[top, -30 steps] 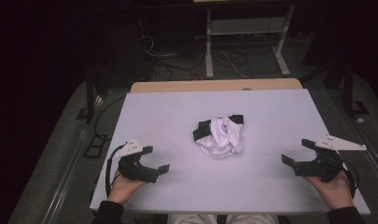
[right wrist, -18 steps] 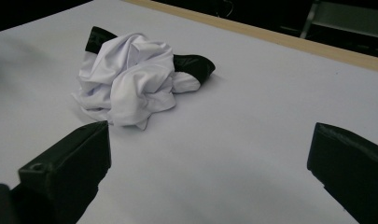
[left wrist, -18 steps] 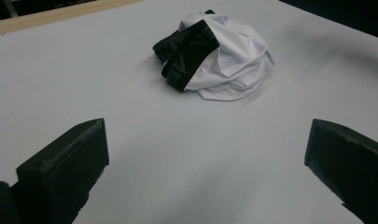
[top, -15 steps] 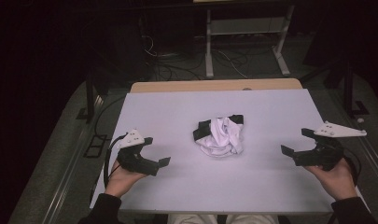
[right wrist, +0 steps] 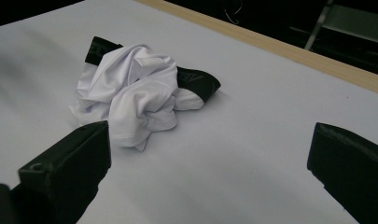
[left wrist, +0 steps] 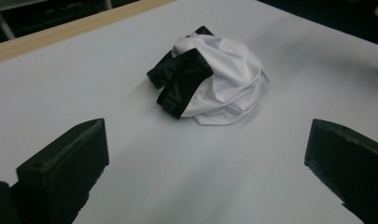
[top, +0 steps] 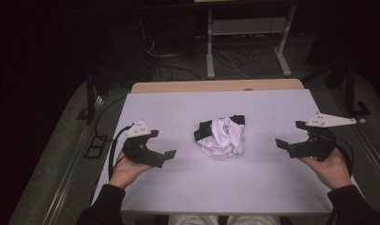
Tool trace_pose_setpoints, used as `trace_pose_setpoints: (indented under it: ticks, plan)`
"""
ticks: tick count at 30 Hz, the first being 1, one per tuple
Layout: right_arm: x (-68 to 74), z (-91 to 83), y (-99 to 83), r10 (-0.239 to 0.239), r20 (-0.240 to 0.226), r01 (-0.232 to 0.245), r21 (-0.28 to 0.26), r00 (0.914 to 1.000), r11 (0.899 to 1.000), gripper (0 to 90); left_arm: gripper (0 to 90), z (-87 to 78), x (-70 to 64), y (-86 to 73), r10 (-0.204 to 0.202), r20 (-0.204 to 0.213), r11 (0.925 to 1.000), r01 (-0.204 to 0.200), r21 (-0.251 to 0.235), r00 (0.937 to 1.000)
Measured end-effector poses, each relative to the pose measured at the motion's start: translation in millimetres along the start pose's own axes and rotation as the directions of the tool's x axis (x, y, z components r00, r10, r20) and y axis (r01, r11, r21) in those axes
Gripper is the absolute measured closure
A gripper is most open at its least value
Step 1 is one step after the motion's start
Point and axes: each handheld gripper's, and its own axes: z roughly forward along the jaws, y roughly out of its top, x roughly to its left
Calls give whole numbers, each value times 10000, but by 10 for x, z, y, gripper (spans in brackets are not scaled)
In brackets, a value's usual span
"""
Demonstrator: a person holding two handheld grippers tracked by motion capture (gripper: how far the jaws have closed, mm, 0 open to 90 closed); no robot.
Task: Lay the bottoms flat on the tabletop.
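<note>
1. Setting: a lab or test workspace, dimly lit.
2. Work surface: a white-covered table (top: 272, 197) with a bare wooden edge (top: 216, 86) at the far side.
3. Floor beyond the table: loose cables (top: 178, 63) in tangles.
4. Background: the metal legs of a frame stand (top: 246, 44) on grey flooring.

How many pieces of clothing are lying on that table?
1: a crumpled white garment with a black band lies in the middle of the table, between the left gripper and the right gripper. A smaller piece could be bundled inside it.
</note>
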Motion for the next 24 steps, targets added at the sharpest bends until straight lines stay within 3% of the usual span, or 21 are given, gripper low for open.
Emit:
trace_pose_setpoints:
  ticks: [7, 24]
  plan:
    - [-4, 97, 106, -123, -103, 124, 172, 9999, 9998, 0, 0, 131, -36, 184, 325, 202, 9992, -330, 225, 9993]
    - [-36, 315, 325, -183, -244, 185, 85, 9995, 9998, 0, 0, 381, 52, 438, 168, 372, 9995, -177, 260, 9992]
